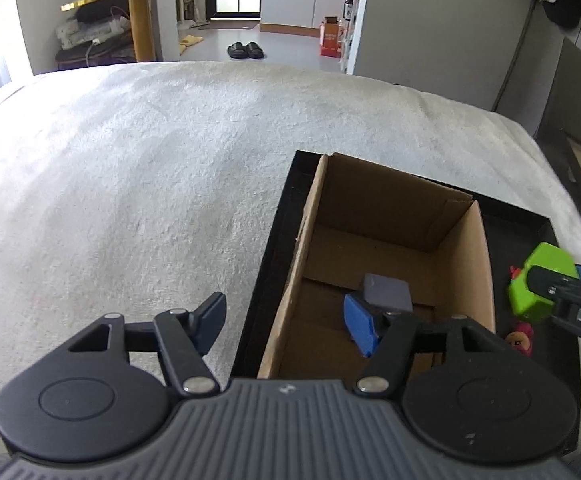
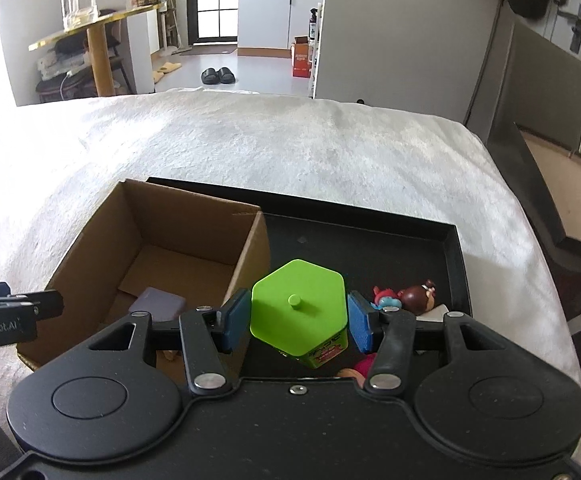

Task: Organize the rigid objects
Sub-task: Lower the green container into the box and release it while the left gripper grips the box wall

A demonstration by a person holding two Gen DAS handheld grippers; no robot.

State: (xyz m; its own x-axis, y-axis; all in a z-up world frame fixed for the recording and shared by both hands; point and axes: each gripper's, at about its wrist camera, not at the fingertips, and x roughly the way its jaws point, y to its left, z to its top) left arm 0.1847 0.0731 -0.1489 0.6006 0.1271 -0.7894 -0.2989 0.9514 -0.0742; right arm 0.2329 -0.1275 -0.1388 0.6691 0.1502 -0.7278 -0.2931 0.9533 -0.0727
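- Clamping a green hexagonal tin (image 2: 299,312), the right gripper (image 2: 298,318) holds it above the black tray (image 2: 452,248), both blue pads pressed on its sides.
- Left gripper (image 1: 290,322): fingers (image 1: 210,322) apart, nothing between them; one over the white bed cover (image 1: 150,160), the other over the cardboard box (image 1: 478,264).
- Box: stands in the tray's left part, open on top; a grey block (image 1: 386,292) lies on its floor.
- Tray, right of the box: a brown-haired figurine (image 2: 418,294) lies beside the tin; a red toy (image 1: 520,336) lies nearer the camera.
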